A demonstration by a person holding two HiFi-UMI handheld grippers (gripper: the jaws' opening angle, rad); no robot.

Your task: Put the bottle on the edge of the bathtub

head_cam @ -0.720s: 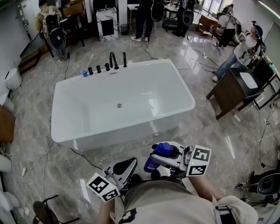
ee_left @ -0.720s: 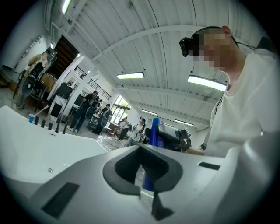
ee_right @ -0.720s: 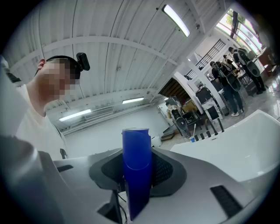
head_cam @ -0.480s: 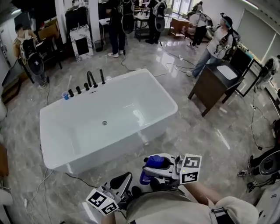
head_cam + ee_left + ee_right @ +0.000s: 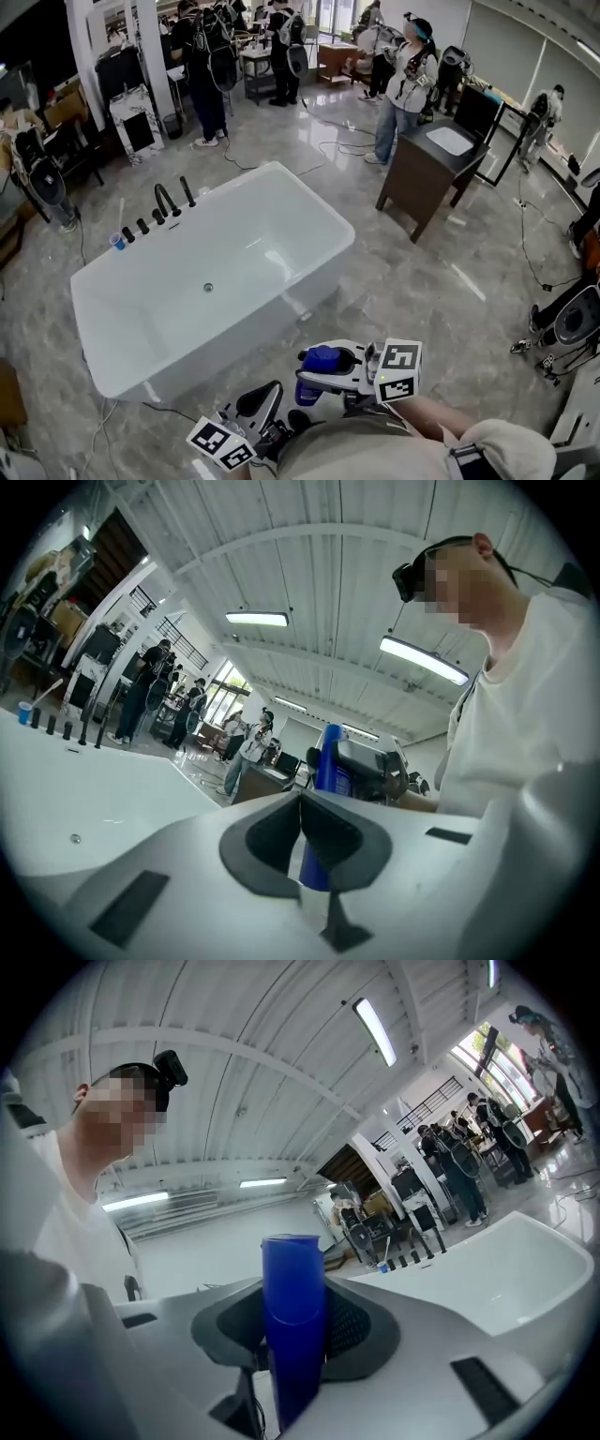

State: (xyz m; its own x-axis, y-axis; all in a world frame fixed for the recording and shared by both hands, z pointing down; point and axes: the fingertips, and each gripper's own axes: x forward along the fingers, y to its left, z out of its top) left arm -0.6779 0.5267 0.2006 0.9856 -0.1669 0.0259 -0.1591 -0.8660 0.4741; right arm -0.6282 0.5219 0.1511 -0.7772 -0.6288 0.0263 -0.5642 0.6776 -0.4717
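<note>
Task is in its carry phase, nothing placed yet. The bottle [image 5: 317, 360], blue, is pinched in the right hand-held gripper [image 5: 311, 379], held close in front of the person at the near edge of the scene, over the marble floor [image 5: 441, 291]. In the right gripper view the bottle [image 5: 292, 1316] stands between the two dark pads with both pressing on its sides, its top clear above the jaws, so the grip looks firm. It looks roughly upright, though the head view is too steep to be sure.

The left hand-held gripper [image 5: 265, 397] is low, to the left of the right one. Its jaws are pressed together with nothing between them; in the left gripper view the bottle [image 5: 327, 761] is only seen behind the closed pads, apart from them. That hand has no part in the job right now.

The bathtub [image 5: 314, 197] is white and freestanding, further out and to the left, well apart from the bottle. Black faucet fittings [image 5: 167, 201] and a small blue cup [image 5: 117, 242] sit along its far-left rim. The near rim and the right corner are bare, so there is room to put something down.

Done: bottle picked up and in hand. Left, as I judge it: move up to the tub, bring the bottle over a flat stretch of rim, likely the near or right edge, set its base down square, open the jaws and back away. The rim looks narrow and glossy, so an off-centre bottle could slide into the tub.
</note>
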